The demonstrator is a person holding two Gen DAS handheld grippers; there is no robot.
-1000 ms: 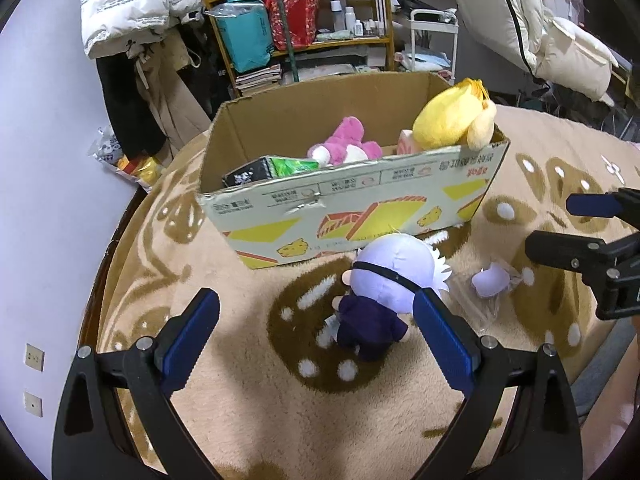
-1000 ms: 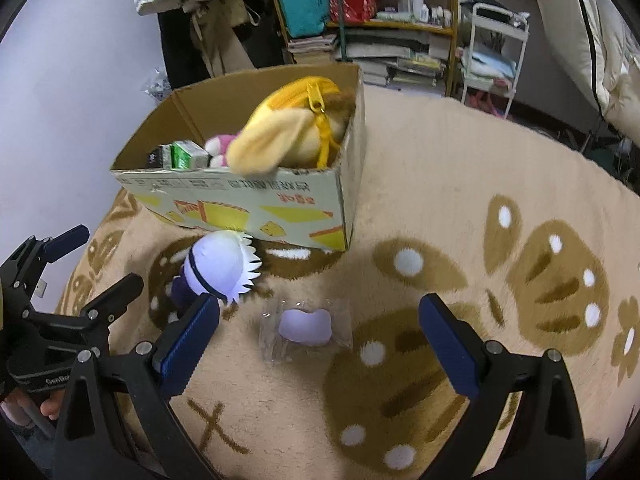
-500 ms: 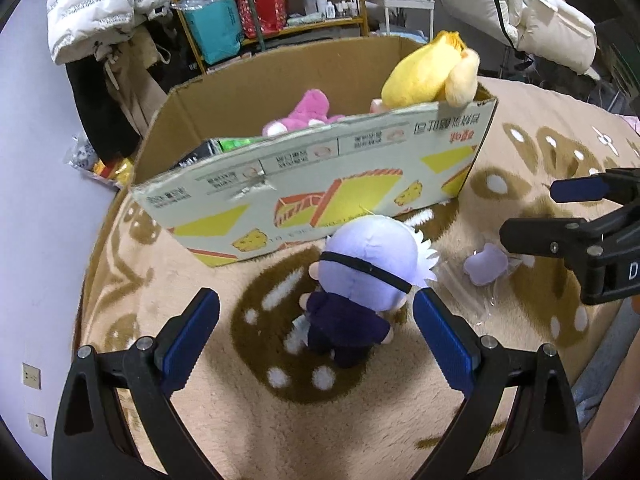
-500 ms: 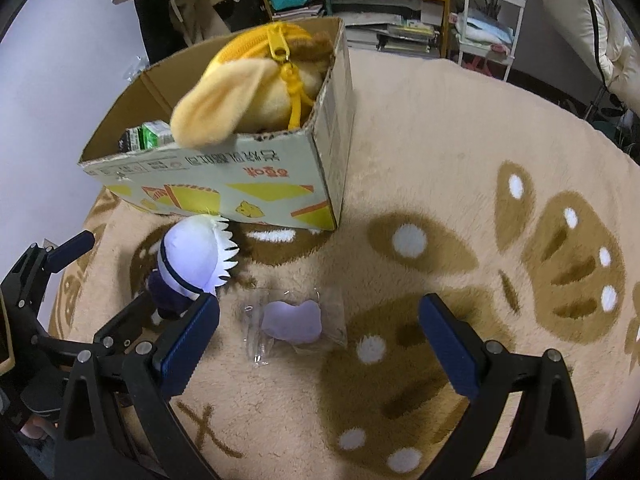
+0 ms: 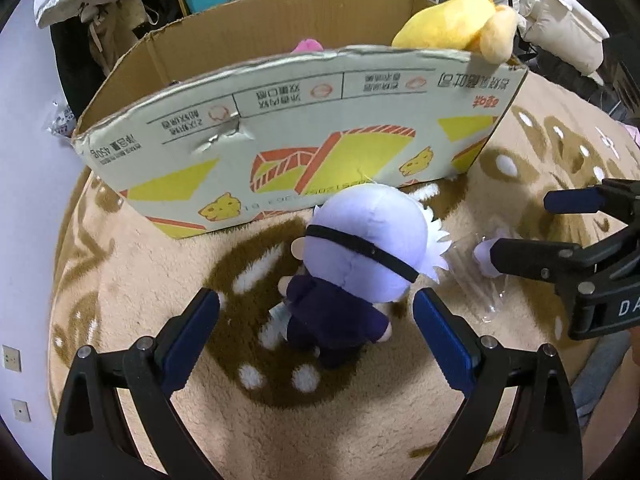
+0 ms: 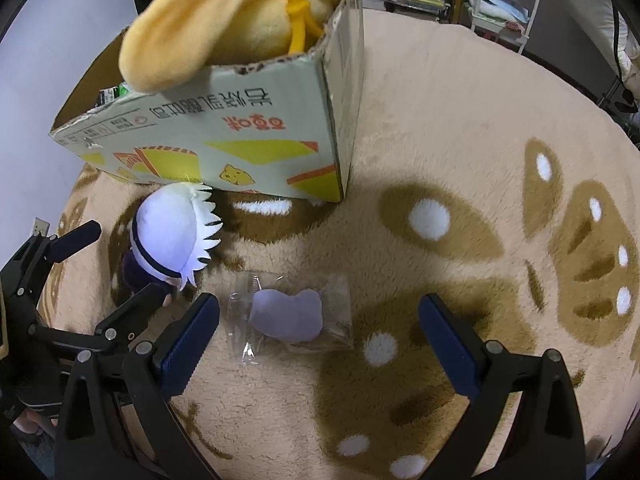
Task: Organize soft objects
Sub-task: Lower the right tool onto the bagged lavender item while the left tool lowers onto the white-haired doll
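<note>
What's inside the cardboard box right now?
In the cardboard box a yellow plush sticks out over the right corner, and a pink plush barely peeks above the front wall. That wall hides whatever lies lower inside.

A soft cloth plush doll point(image 5: 360, 256) lies on a fuzzy, deep-pile rug point(image 6: 440, 100) between matt black plastic fingers point(image 5: 444, 336). Beyond stands a matt printed cardboard box point(image 5: 300, 128). Glossy clear plastic wrap point(image 6: 292, 316) covers a small lilac plush between the right gripper's fingers.

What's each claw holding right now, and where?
Nothing. Left claw is open around the doll; right claw is open around the bagged toy.
</note>
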